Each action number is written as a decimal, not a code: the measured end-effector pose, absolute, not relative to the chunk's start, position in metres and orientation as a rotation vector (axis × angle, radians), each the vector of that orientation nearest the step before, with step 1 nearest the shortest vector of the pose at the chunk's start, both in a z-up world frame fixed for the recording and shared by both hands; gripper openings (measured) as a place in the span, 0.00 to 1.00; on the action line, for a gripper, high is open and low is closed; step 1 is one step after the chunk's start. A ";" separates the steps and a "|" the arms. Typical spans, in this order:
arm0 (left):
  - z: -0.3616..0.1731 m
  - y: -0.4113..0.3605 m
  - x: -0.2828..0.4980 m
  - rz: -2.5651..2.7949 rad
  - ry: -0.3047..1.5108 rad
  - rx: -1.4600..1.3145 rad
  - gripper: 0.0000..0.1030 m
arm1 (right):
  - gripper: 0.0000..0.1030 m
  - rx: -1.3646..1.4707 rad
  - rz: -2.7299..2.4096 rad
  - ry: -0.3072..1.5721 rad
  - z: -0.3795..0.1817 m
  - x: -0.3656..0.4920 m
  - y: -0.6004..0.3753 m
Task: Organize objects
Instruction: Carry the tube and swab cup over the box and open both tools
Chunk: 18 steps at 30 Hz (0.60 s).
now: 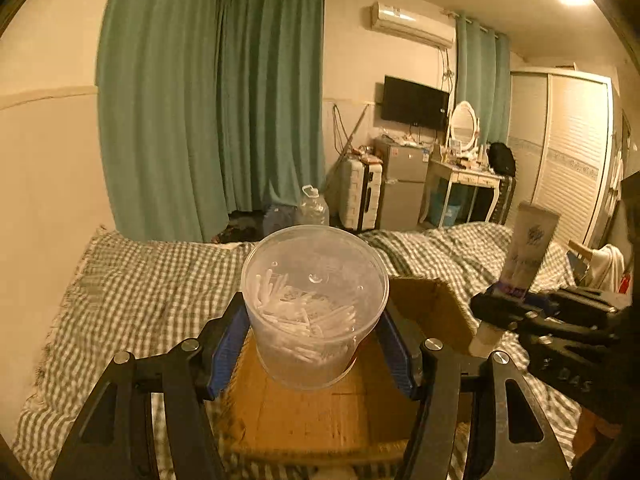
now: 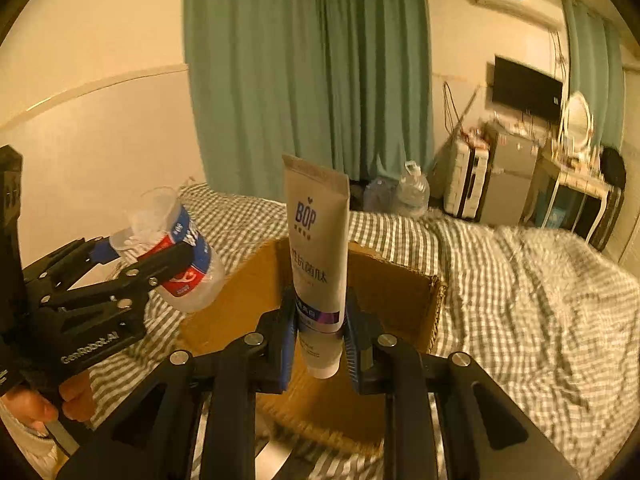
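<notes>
Right gripper (image 2: pixel 318 332) jaws clamp "BOP" tube (image 2: pixel 318 248); left gripper (image 1: pixel 314 336), marked "GenRobot.AI", jaws clamp swab tub (image 1: pixel 314 308).

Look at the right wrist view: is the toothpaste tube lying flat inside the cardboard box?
No. The toothpaste tube stands upright, cap end down, clamped in the right gripper above the open cardboard box.

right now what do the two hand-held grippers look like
Both are matte black plastic linkages with silver pivot bolts and blue ribbed finger pads. The left hand-held gripper carries white "GenRobot.AI" lettering on its body, with a bare hand underneath. The right hand-held gripper matches it; no cables show.
</notes>
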<state>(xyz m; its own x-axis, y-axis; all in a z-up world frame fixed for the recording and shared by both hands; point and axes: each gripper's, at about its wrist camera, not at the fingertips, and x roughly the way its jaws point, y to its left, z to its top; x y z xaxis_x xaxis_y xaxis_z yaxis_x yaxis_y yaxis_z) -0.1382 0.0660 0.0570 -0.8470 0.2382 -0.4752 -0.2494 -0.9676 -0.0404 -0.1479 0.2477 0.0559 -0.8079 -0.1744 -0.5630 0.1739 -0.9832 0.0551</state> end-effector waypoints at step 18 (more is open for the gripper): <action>-0.019 0.095 -0.189 2.779 0.101 -0.906 0.89 | 0.69 1.186 -2.769 -0.035 -0.053 -0.209 0.269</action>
